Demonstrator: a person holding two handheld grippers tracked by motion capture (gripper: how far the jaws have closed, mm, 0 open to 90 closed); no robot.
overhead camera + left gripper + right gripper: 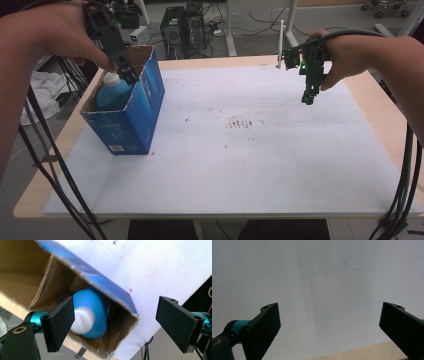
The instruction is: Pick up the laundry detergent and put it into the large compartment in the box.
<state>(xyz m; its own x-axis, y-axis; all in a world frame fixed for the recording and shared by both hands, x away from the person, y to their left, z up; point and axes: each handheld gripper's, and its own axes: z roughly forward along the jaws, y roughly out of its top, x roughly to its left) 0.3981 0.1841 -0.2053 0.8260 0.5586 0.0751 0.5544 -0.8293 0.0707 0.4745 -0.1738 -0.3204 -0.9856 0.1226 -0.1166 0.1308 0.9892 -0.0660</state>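
Observation:
A blue cardboard box [135, 107] with its top open stands at the left of the white table cover [240, 150]. Inside it rests a blue bottle [112, 92] with a white cap [111, 78]. My left gripper [127, 70] hangs over the box's open top, jaws wide open. In the left gripper view the bottle [96, 312] and its cap [83, 320] lie beside one jaw, and the box's blue wall [110, 290] runs between the two jaws. My right gripper [308, 95] hovers open above the far right of the cover [317, 290], holding nothing.
Computer towers [181, 25] and cables sit on the floor beyond the table. A white post [281, 42] stands at the far edge. Bundled cables trail down both sides of the table. Wooden table edge [380, 100] shows past the cover at right.

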